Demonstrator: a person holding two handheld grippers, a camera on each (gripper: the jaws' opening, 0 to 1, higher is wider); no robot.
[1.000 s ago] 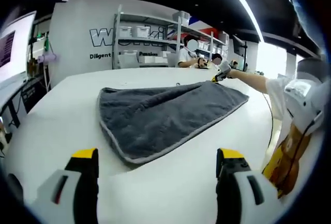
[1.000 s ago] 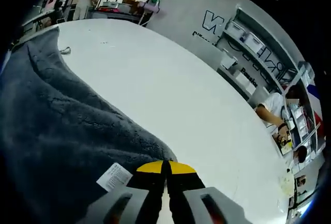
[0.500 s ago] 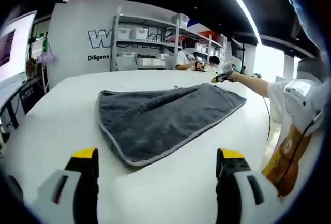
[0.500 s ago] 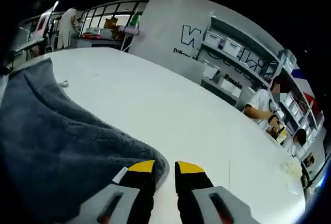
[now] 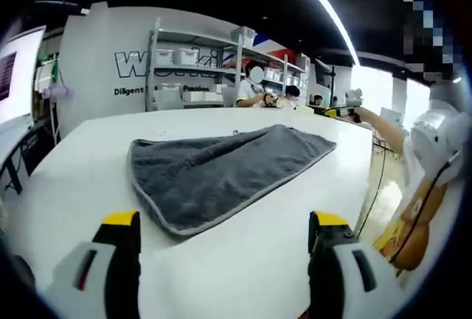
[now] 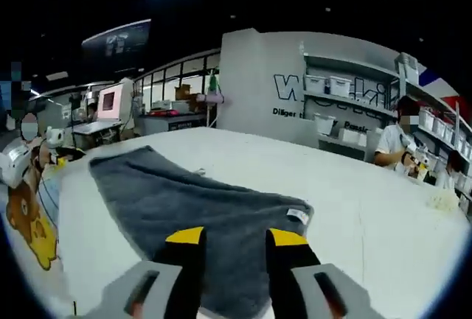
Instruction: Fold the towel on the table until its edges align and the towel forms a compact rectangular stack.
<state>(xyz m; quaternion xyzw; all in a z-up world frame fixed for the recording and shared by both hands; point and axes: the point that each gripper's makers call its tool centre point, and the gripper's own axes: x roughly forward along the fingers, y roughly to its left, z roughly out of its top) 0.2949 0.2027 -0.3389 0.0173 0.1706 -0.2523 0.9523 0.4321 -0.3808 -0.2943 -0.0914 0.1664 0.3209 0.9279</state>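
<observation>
Left gripper view first: the left tongs [image 5: 225,234] stand wide apart and carry nothing, low over the white tabletop [image 5: 66,186]. The grey towel [image 5: 221,164] lies flat ahead of them, apart from the tips, with a bare strip of tabletop between. It is already doubled over into a tapered shape: the rounded, pale-edged end is the part nearest these tongs, and the long axis runs from there away and to the right, narrowing to a corner by the far tabletop edge. Out past that corner, an outstretched arm carries the right tongs [image 5: 352,99], too small here to read.

Over to the right gripper view: the right tongs [image 6: 234,236] are narrowly parted, nothing between them, hovering right above the towel [image 6: 184,201]. The white care label [image 6: 298,216] sits on the corner just right of the tips. From here the towel stretches away to the left, its far end toward the person's side.

By my read, the right hand is nearer for the coming pinch.
</observation>
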